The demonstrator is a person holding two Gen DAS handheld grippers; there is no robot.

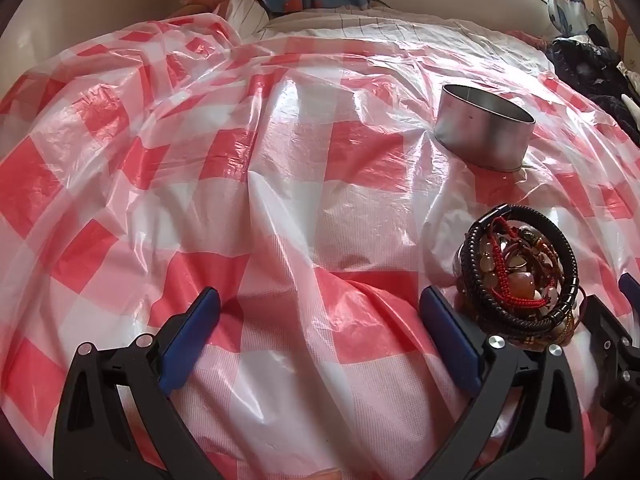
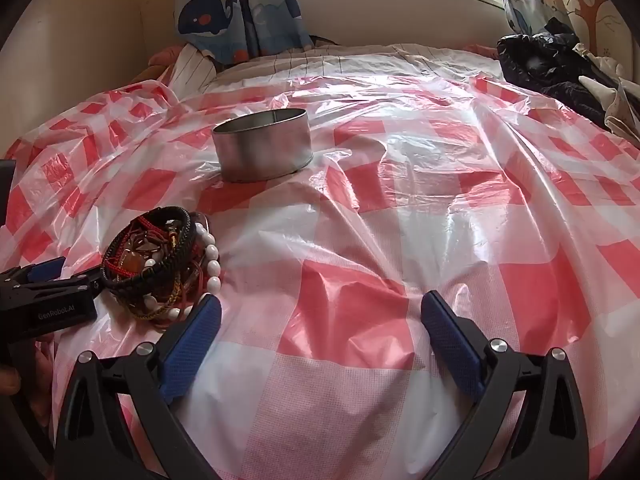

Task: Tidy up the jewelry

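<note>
Bracelet pile between left tool, right tool.

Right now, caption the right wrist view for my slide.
Open right tongs hover over checked plastic sheet, bracelet pile and round metal tin ahead.

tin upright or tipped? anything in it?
Upright: the tin sits base-down on the checked sheet, mouth up. Contents: cannot tell.

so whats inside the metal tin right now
Only the upper inner wall of the metal tin shows, bare and shiny. Its near side hides the bottom, so contents cannot be ruled out. The bracelet pile sits outside it.
</note>
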